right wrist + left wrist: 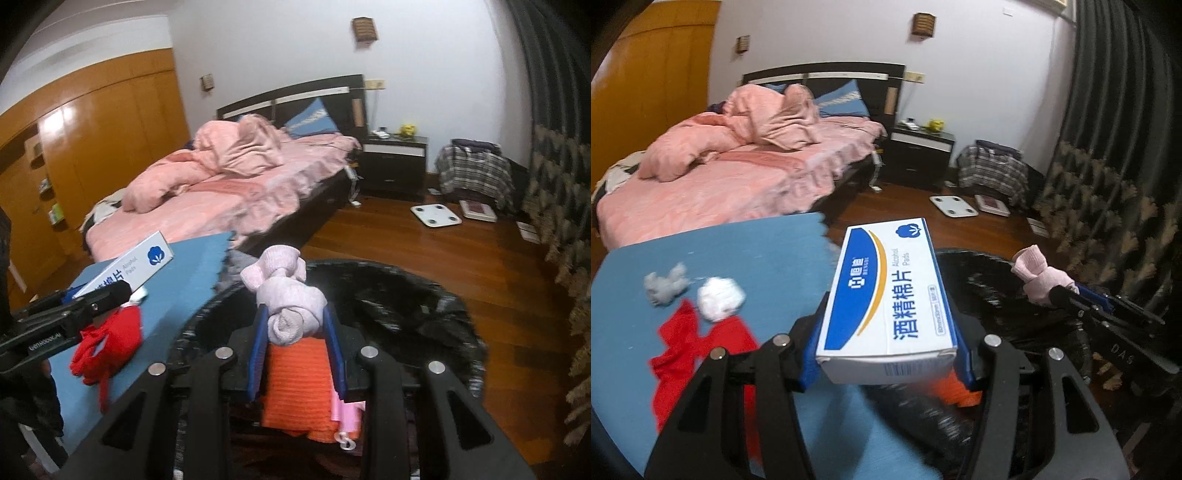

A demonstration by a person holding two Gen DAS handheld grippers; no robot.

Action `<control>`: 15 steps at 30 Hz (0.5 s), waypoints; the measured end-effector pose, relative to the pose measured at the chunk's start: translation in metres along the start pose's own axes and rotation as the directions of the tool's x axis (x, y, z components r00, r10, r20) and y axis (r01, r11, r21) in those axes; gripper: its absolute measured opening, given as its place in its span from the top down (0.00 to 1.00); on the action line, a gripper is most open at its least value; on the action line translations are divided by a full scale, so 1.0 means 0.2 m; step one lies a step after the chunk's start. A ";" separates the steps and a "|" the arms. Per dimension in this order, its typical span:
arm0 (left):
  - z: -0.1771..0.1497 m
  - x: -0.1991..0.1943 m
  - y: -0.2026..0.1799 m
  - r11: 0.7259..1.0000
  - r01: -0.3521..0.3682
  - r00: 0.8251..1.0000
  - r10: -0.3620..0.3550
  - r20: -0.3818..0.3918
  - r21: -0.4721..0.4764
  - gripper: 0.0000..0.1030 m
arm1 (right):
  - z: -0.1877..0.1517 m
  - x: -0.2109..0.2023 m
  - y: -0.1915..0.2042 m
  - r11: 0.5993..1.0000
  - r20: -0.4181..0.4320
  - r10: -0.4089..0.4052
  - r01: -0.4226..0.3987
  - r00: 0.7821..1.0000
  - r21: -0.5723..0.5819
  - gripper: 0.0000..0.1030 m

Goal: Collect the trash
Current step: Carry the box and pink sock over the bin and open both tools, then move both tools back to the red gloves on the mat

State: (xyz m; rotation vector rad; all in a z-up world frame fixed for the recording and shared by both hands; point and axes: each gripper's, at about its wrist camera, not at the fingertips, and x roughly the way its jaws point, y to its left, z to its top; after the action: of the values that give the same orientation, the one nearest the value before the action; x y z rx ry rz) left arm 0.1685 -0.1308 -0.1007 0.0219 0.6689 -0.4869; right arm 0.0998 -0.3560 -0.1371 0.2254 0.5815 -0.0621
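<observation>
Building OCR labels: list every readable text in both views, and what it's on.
"Alcohol Pads": white-and-blue box.
"酒精棉片": same box, large print.
"恒迪": box logo; smaller line under it blurred.
Box size label, barcode: too small.
"DAS": right gripper body.
"GenRobot.AI", partly blurred: left gripper body.

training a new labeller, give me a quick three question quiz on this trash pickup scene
1. True or false: the left hand-held gripper holds a box.
2. What does the right hand-held gripper hold? A) pink sock B) red cloth C) white wad
3. What lies in the bin bag under the right hand-held gripper?

Key: 1 true. 2 A, the sock. 3 an orange cloth.
</observation>
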 end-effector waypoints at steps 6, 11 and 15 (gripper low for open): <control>0.04 0.13 -0.18 0.995 0.096 0.995 -0.096 -0.012 0.039 0.47 | -0.01 -0.02 -0.18 0.997 0.006 -0.071 0.070 0.997 0.040 0.70; 0.03 0.19 -0.19 0.989 0.147 0.989 -0.147 -0.035 0.014 0.32 | -0.01 -0.04 -0.27 0.990 0.007 -0.122 0.122 0.992 0.068 0.51; 0.02 0.17 -0.12 0.994 0.111 0.993 -0.111 -0.028 -0.005 0.21 | -0.02 -0.04 -0.27 0.986 0.019 -0.152 0.150 0.988 0.072 0.18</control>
State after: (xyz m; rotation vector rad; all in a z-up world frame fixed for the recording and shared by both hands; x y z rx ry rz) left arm 0.1829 -0.1679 -0.1149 -0.0118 0.7014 -0.5934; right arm 0.0842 -0.4085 -0.1459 0.2487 0.5714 -0.2321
